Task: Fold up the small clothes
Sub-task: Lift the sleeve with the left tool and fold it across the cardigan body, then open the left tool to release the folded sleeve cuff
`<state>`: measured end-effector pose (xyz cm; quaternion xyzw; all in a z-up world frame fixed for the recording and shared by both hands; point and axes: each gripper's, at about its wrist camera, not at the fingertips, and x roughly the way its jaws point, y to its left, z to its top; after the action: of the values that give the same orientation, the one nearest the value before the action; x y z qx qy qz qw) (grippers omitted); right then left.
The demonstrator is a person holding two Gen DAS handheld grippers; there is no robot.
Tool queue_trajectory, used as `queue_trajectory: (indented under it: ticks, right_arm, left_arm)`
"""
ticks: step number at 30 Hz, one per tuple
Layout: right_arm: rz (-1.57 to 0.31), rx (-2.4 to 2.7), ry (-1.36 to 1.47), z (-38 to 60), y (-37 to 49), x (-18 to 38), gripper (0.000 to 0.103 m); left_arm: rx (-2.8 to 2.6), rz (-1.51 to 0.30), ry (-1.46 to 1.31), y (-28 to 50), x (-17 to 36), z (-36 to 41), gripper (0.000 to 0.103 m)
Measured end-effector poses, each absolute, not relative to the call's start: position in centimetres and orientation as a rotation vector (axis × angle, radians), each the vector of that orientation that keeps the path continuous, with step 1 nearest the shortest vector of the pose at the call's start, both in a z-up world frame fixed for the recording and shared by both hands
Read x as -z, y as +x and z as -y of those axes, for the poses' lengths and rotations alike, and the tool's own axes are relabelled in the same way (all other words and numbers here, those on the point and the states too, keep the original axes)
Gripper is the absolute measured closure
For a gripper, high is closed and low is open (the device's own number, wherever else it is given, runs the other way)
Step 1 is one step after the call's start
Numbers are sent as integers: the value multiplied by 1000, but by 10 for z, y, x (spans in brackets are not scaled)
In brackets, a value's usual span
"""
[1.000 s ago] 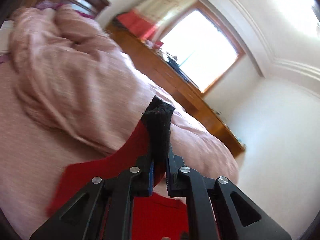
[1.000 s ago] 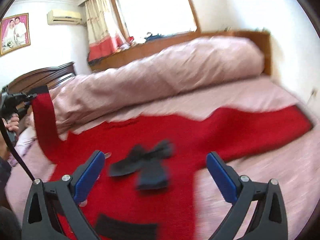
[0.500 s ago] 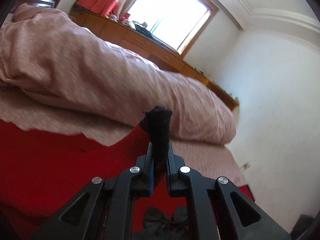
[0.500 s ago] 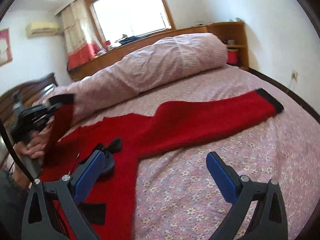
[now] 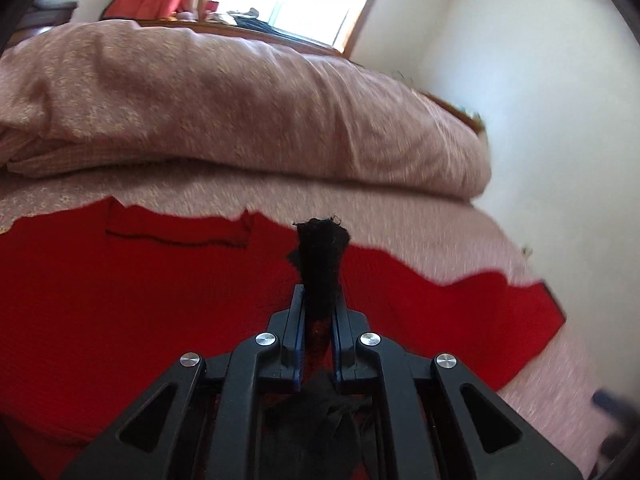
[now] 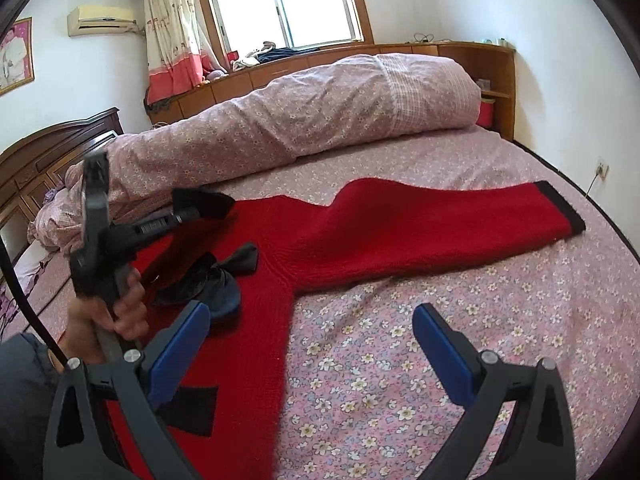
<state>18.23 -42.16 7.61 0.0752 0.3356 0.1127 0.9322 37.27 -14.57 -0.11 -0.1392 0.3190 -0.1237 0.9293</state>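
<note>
A red knit sweater (image 6: 360, 236) with black cuffs lies spread on the bed; it also shows in the left wrist view (image 5: 120, 288). Its right sleeve stretches out flat to a black cuff (image 6: 560, 208). My left gripper (image 5: 318, 300) is shut on the black cuff of the left sleeve (image 5: 320, 256) and holds it raised over the sweater's body; this gripper shows in the right wrist view (image 6: 188, 212). A black bow (image 6: 216, 276) lies on the sweater's chest. My right gripper (image 6: 312, 336) is open and empty, above the sweater's right edge and the sheet.
A rolled pink floral duvet (image 6: 300, 112) lies along the far side of the bed. The floral sheet (image 6: 460, 312) is bare to the right. A dark wooden headboard (image 6: 44, 148) is at the left. A wooden window bench (image 6: 360, 56) stands behind.
My left gripper has carried the left sleeve cuff inward over the sweater's body. My right gripper has pulled back and turned right, so the flat right sleeve is now in view.
</note>
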Motion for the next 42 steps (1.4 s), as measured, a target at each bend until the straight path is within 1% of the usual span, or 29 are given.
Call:
queue_trajectory:
  ticks: [7,10,12,14,18,23,27,29,33,35,37,39,42]
  right_arm:
    - [-700,-216,168,425,184,-73,0]
    - [-707,-211,179,427,185,-72,0]
    - [-711,-212,180,426,186,-71,0]
    - [-713,-216,171,423,186,-71,0]
    - [-718,-215,136,417,186,-70,0]
    - [-730,-230,152,411,190,-71,0]
    - [-733,-277,189,397,197,-75,0]
    - [-729,-302,193,386,200,-77,0]
    - [-752,-376,224,359,214,-74,0]
    - [-769,-428,280,348,225,-70,0]
    - [-787,-497,386,339,242,-62,1]
    - [-788,-533,463,333,258,-56,3]
    - [-771,-518,477,324,281,-45,9]
  left_arm:
    - [290,-571,-180,346,-18,158,100]
    - [319,-583,-103,337,-14,168,100]
    - [338,-629,-55,336,-7,175,98]
    - [349,-682,-27,338,-2,181,87]
    - [371,-706,-11,330,-1,187,83]
    - [435,-726,-49,303,-10,182,72]
    - [454,-747,-129,287,-23,153,64]
    - [424,-749,-145,282,-32,131,57]
    - [331,-737,-129,276,-46,81,55]
    - [241,-717,-107,274,-50,46,50]
    - [100,-704,-68,276,-47,9,49]
    - [-5,-726,-51,283,-38,-28,49]
    - [-88,-761,-83,294,-19,-74,49]
